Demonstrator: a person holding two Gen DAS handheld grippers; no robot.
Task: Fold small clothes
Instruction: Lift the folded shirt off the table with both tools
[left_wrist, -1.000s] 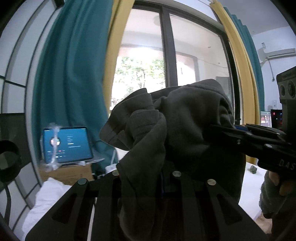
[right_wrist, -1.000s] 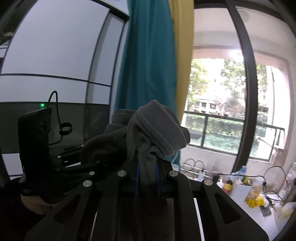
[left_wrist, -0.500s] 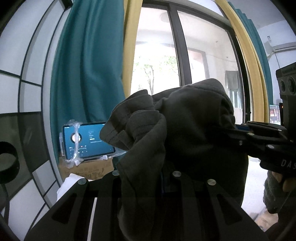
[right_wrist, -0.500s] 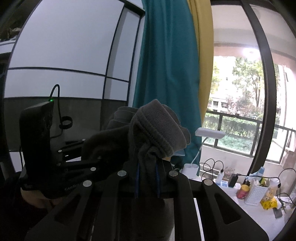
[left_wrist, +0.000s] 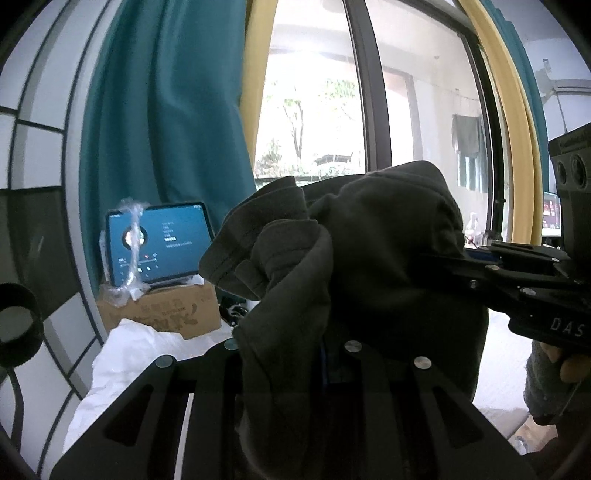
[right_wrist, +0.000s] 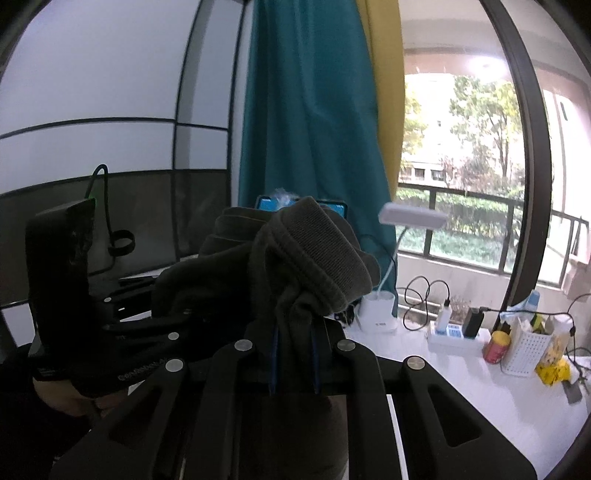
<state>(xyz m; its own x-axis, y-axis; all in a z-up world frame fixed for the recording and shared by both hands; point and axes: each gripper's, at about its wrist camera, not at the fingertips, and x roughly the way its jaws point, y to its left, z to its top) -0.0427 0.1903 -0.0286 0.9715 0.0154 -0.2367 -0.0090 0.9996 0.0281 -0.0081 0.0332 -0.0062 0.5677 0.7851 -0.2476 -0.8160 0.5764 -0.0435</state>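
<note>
Claws still clamp dark garment; tablet shifted right.

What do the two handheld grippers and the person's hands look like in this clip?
Both the left gripper and right gripper are matte black with silver screws, slotted fingers and blue pad edges. White lettering marks their sides. The right hand wears a grey fingerless glove.

Your left wrist view: looks forward along left gripper, raised, level toward window, dark garment filling close foreground. Your right wrist view: same height, faces teal curtain, desk lamp at right. Both share garment, curtain, tablet; each sees other gripper alongside.
</note>
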